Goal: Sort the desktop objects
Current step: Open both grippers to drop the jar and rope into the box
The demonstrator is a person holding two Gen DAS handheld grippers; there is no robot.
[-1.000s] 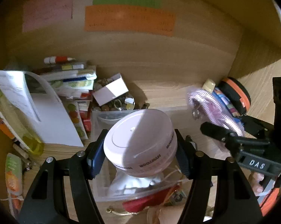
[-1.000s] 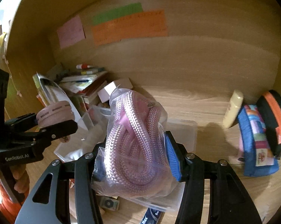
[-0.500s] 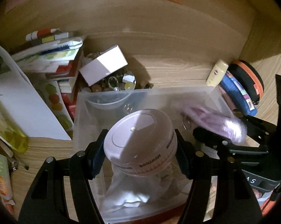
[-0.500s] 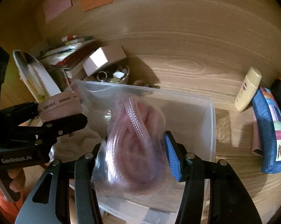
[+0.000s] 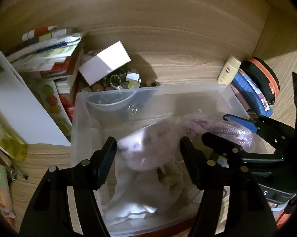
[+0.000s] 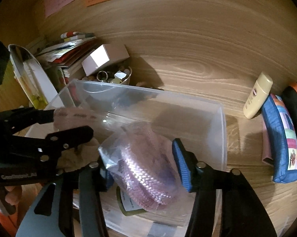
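Both grippers' jaws now spread over the clear plastic storage bin (image 6: 221, 122): left gripper (image 5: 148, 150) has just dropped its round pink tin (image 5: 146, 150); right gripper (image 6: 140, 158) frees the bagged pink rope (image 6: 144, 167) inside

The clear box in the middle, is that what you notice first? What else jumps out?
Yes, the clear plastic box fills the middle of the wooden desk. Over it, the right gripper has its fingers either side of a bag of pink rope, and the left gripper sits open with a blurry pink round tin between its fingers. On the right, a bright blue pouch lies beside a cream bottle.
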